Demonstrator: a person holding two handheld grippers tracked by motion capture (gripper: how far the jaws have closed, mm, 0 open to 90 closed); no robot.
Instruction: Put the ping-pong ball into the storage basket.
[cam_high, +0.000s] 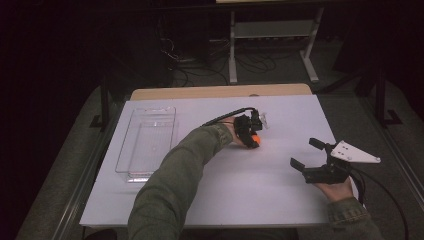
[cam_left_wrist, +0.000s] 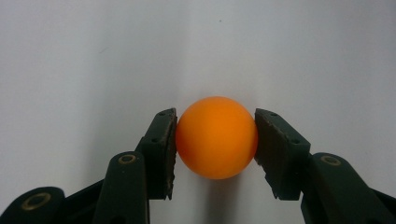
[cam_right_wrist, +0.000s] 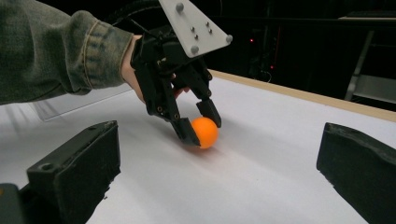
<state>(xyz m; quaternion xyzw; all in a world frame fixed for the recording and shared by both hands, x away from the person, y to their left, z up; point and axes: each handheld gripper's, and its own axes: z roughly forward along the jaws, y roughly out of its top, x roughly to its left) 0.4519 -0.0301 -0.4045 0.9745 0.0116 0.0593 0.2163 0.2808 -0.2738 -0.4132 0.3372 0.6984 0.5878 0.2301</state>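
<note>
An orange ball (cam_left_wrist: 216, 137) rests on the white table (cam_high: 240, 195), a little right of centre. My left gripper (cam_high: 252, 136) reaches down over it and is shut on it, one jaw pad pressed to each side. In the right gripper view the ball (cam_right_wrist: 206, 132) sits between those jaws, touching the tabletop. My right gripper (cam_high: 304, 152) stands open above the table's right part, nothing between its wide-spread jaws, pointing towards the ball.
A clear plastic tray (cam_high: 125, 142) lies on the left part of the table and looks empty. A wooden strip (cam_high: 220, 92) borders the far edge. Beyond it are a white frame's legs (cam_high: 232, 55) and cables on a dark floor.
</note>
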